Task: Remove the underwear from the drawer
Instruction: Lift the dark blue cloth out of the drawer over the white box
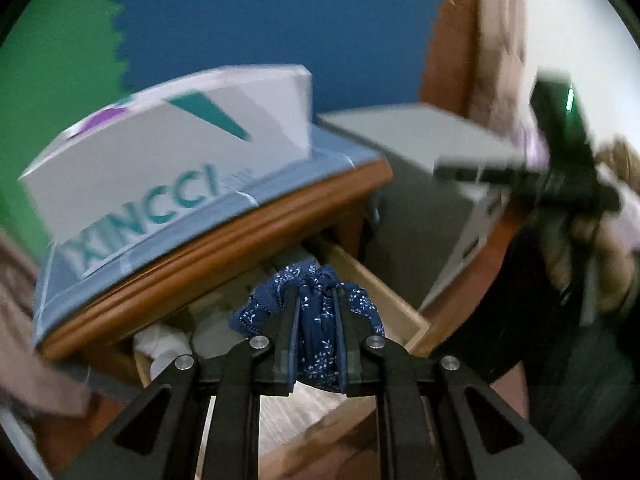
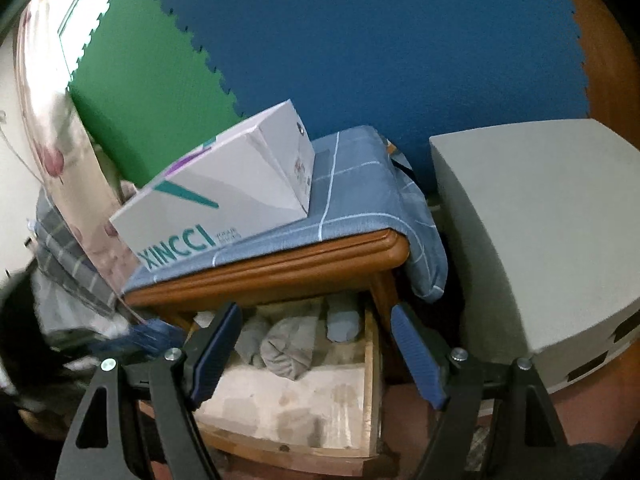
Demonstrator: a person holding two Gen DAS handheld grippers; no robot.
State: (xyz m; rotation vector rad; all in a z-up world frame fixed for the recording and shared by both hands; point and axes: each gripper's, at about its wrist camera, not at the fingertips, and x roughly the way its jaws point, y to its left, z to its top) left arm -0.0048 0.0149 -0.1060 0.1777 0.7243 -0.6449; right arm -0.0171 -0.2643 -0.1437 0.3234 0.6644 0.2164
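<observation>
My left gripper [image 1: 316, 316] is clenched on the underwear [image 1: 316, 332], a bunched navy cloth with a small white floral print and a scalloped lace edge, pinched between the flat pads above the open wooden drawer [image 1: 394, 300]. My right gripper [image 2: 316, 340] is released, its ribbed blue pads spread wide with nothing between them, over the same drawer [image 2: 370, 392], where soft grey rolled bundles [image 2: 288, 344] lie on pale, stained bare board. Above, a rounded brown wooden tabletop [image 2: 280, 264] carries a quilted blue cloth [image 2: 360, 188] and a smooth white cardboard box [image 2: 224, 196] with teal lettering.
</observation>
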